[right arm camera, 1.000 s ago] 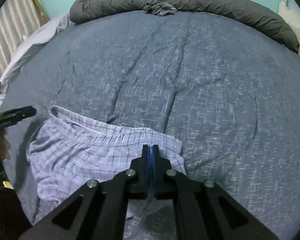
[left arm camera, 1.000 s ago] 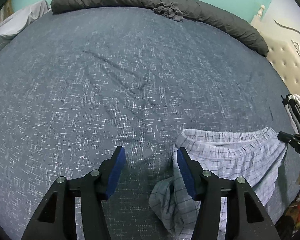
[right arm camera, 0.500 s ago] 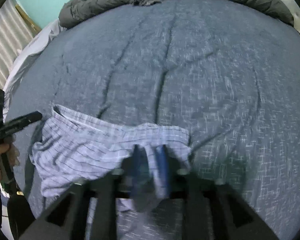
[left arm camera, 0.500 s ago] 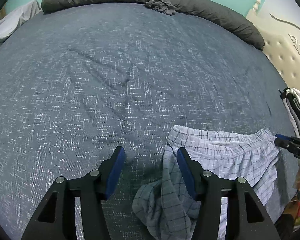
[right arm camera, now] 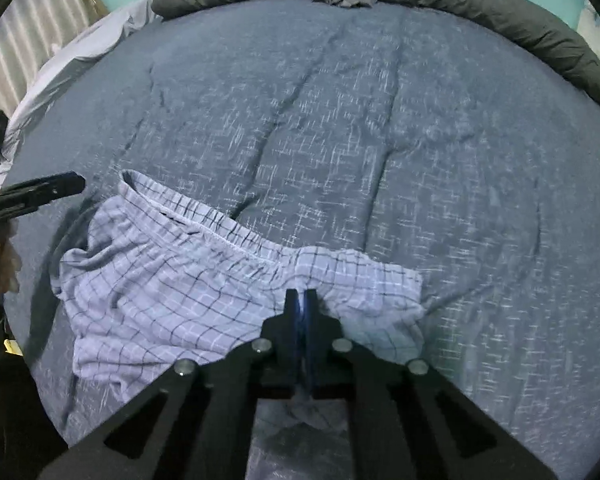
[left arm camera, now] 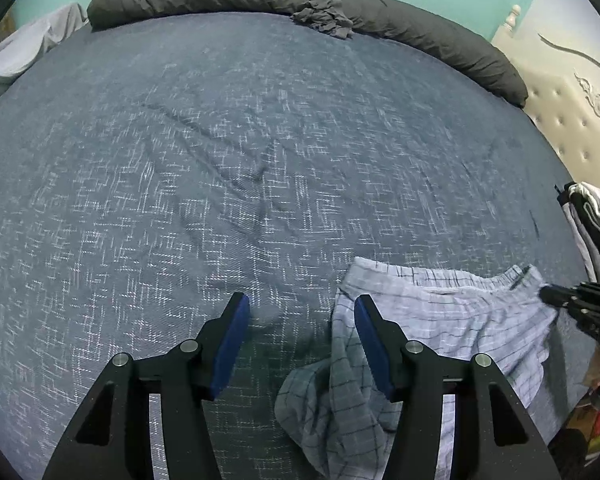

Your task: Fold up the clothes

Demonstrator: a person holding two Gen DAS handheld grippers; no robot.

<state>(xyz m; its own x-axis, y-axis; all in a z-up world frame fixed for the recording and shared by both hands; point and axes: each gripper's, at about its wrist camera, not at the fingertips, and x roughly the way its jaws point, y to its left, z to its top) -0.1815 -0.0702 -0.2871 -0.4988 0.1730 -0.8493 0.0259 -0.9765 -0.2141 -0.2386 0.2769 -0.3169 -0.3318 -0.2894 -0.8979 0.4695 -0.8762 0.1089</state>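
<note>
One wide bed [left arm camera: 260, 152] fills both views, its slate-blue cover flecked with white and creased in long furrows. Beyond it a rumpled charcoal duvet [left arm camera: 400, 28] lies rolled beneath a mint wall. Pale checked shorts [right arm camera: 188, 280], thin and wrinkled, sprawl at the near edge. Left claw [left arm camera: 300, 312] stands spread and empty beside them; right claw [right arm camera: 301, 300] is pressed together, pinching their fabric.

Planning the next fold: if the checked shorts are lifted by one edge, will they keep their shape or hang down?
The checked shorts will probably droop: the thin cloth already wrinkles and bunches at the right gripper. They look light. They may drag on the bedspread.
</note>
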